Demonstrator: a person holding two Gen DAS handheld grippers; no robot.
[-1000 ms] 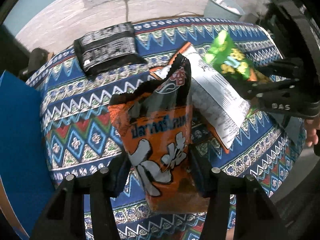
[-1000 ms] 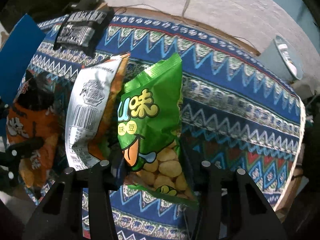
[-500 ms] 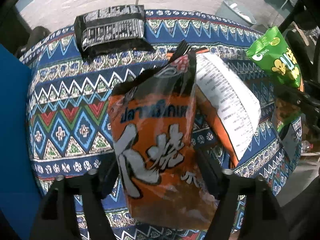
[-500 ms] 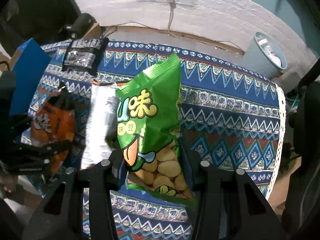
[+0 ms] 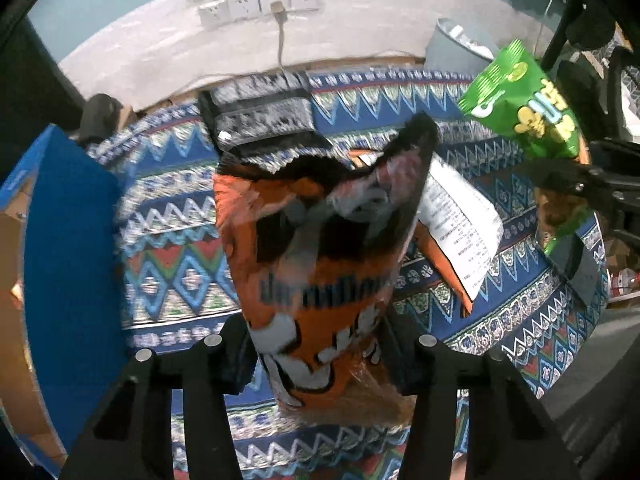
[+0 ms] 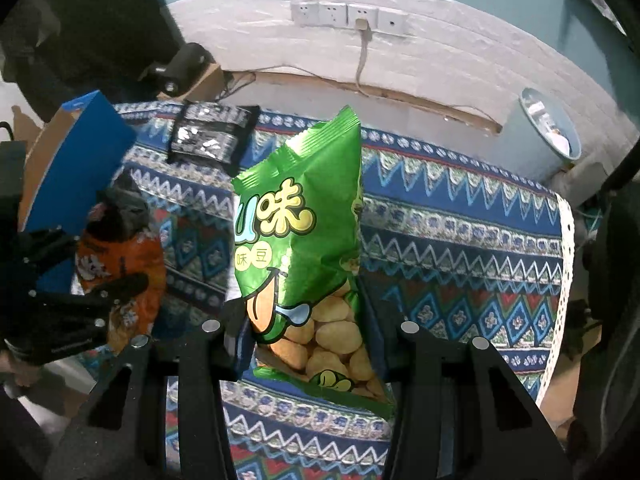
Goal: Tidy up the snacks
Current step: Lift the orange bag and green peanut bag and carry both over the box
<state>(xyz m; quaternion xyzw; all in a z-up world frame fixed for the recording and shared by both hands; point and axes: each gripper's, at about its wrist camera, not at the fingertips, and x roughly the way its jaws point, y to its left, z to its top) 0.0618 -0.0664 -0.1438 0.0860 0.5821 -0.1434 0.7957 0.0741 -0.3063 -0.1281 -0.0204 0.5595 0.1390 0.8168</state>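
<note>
1. Nearest in the left wrist view: left gripper (image 5: 316,354) clamped on the lower part of an orange snack bag (image 5: 320,264), held upright above the patterned tablecloth (image 5: 172,248); motion blur over the bag.
2. Nearest in the right wrist view: right gripper (image 6: 310,334) pinched on the lower half of a green snack bag (image 6: 298,248), also lifted off the cloth, top seal pointing to 12 o'clock.
3. Just beyond the orange bag, toward 2 o'clock in the left view: a white-backed snack bag (image 5: 460,220) lying flat on the cloth.
4. Farther, at 12 o'clock: a black snack packet (image 5: 262,114) near the table's far edge.
5. At 9 o'clock of the left view: a blue box (image 5: 68,248) with a cardboard interior, probably the destination.
6. Step in hand, by judgement: carrying both bags, mid-transfer.
7. Next move likely calls for swinging each bag toward 9 o'clock over the box opening, then releasing one at a time, avoiding a clash between the two grippers.
</note>
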